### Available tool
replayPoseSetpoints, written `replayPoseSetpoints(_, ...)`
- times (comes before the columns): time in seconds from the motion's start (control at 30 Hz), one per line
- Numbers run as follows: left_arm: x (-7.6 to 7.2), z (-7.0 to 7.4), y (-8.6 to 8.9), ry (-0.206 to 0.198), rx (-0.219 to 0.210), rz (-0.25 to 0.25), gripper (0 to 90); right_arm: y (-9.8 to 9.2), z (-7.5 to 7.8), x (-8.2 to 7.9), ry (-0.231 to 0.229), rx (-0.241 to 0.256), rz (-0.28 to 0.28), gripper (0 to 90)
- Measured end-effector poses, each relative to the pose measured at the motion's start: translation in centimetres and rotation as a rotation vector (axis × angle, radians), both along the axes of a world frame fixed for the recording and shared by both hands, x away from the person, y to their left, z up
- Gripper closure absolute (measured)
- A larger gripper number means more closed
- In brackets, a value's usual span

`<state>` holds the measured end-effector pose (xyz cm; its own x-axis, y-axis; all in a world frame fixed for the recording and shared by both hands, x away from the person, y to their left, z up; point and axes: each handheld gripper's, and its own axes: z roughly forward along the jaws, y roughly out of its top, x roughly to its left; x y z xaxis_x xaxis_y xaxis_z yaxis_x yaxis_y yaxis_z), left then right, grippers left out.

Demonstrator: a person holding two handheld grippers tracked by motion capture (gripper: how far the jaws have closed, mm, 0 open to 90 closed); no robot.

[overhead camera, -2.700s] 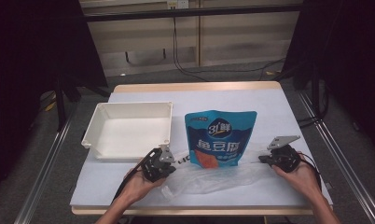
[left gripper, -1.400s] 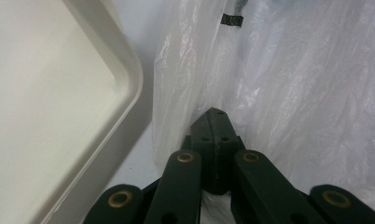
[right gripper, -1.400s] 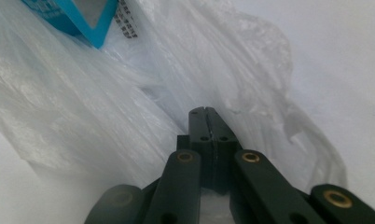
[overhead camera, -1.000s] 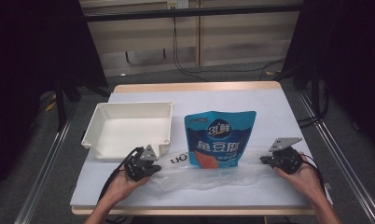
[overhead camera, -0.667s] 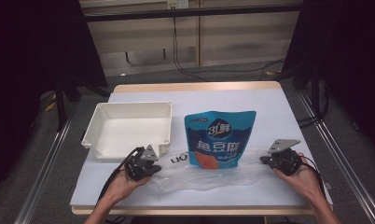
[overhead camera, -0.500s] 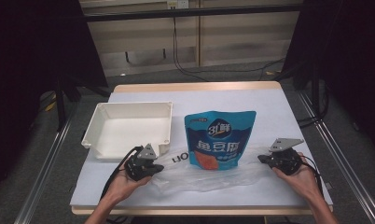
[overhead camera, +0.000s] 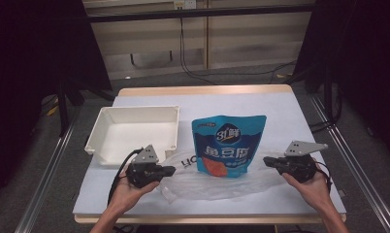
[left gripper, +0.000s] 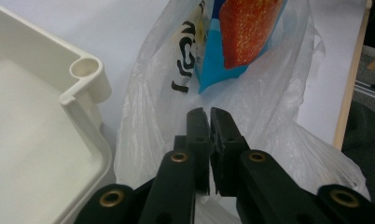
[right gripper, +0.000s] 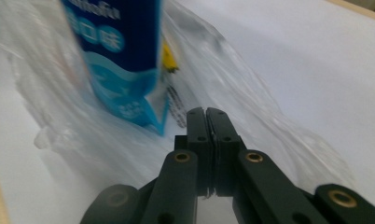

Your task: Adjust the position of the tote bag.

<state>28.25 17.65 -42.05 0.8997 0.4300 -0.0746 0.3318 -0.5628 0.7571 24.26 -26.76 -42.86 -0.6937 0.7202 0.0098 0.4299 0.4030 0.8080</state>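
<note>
The clear plastic bag (overhead camera: pixel 217 177) lies flat on the table's near half, its long axis running from 9 to 3 o'clock between the two grippers, with the blue snack pouch (overhead camera: pixel 228 145) lying partly inside it at centre. The left gripper (overhead camera: pixel 170 170) sits at the bag's 9 o'clock end, jaws pinched together on the film. The right gripper (overhead camera: pixel 267 160) sits at the 3 o'clock end, jaws likewise closed on film. Both are equally near; the white tray (overhead camera: pixel 135 131) lies at 10 o'clock.
</note>
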Motion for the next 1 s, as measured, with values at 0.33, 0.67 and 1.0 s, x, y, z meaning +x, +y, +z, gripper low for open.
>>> replayPoseSetpoints(0.33, -0.5, 2.0, -2.7, -0.023, -0.085, -0.044, 74.2, 3.4, -0.4, -0.7, 0.04, -0.003, 0.088, 88.0)
replayPoseSetpoints(0.67, 0.6, -0.6, -7.9, 0.029, 0.002, -0.082, 83.3, 6.2, -2.3, -0.5, 0.074, -0.061, 0.113, 89.2)
replayPoseSetpoints(1.0, -0.4, -3.7, -10.0, 0.034, 0.092, -0.148, 82.6, 7.4, -4.5, -0.7, 0.127, -0.107, 0.145, 89.3)
